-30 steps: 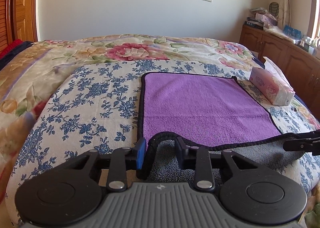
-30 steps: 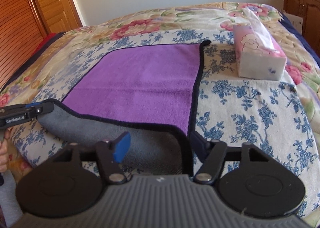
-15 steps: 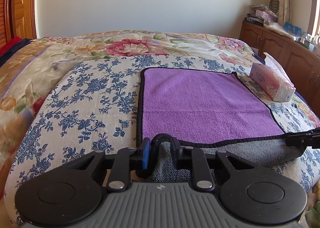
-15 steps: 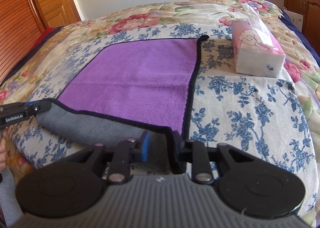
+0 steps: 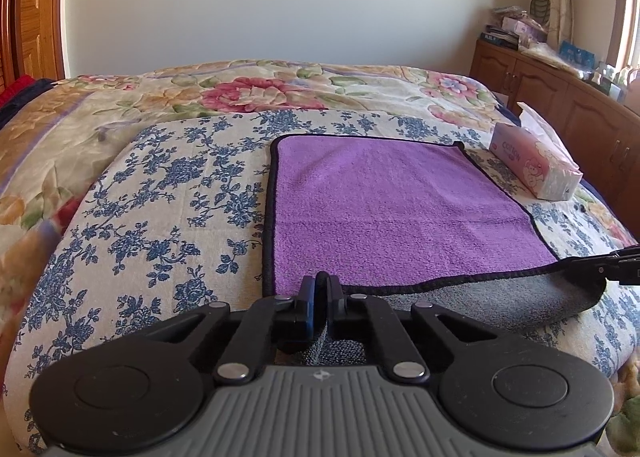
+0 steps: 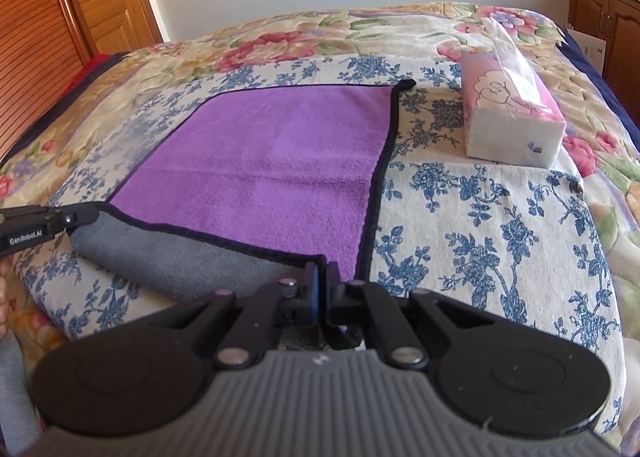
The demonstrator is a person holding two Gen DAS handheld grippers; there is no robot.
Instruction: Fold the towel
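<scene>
A: In the left wrist view, what sits at the far left of the frame?

B: A wooden door (image 5: 24,9), cut off by the edge. Beside it the bed (image 5: 152,209) spreads out under a blue-flowered cover, with a rose-patterned quilt (image 5: 260,93) behind.

A: And the towel?

B: The purple towel (image 5: 384,209) lies flat in the middle of the bed. Its near edge is lifted and rolled back, showing a grey underside.

A: What is the left tool doing?

B: The left tool (image 5: 322,291) is at lower centre, its fingers clamped tight on the towel's near left corner. The corner itself is hidden between the pads.

A: Further right?

B: The right tool (image 5: 600,269) enters from the right edge, mostly cut off, touching the other near corner. A tissue box (image 5: 536,169) sits at upper right, apart from the towel, and a wooden cabinet (image 5: 560,97) behind it carries clutter too small to name.

A: The right wrist view?

B: At the left edge the left tool (image 6: 80,217) meets the rolled corner; a sliver of skin below it is too cropped to identify. At lower centre the right tool (image 6: 322,277) is pinched closed on the towel (image 6: 272,177) at its black hem. The tissue box (image 6: 512,113) is at upper right.
</scene>
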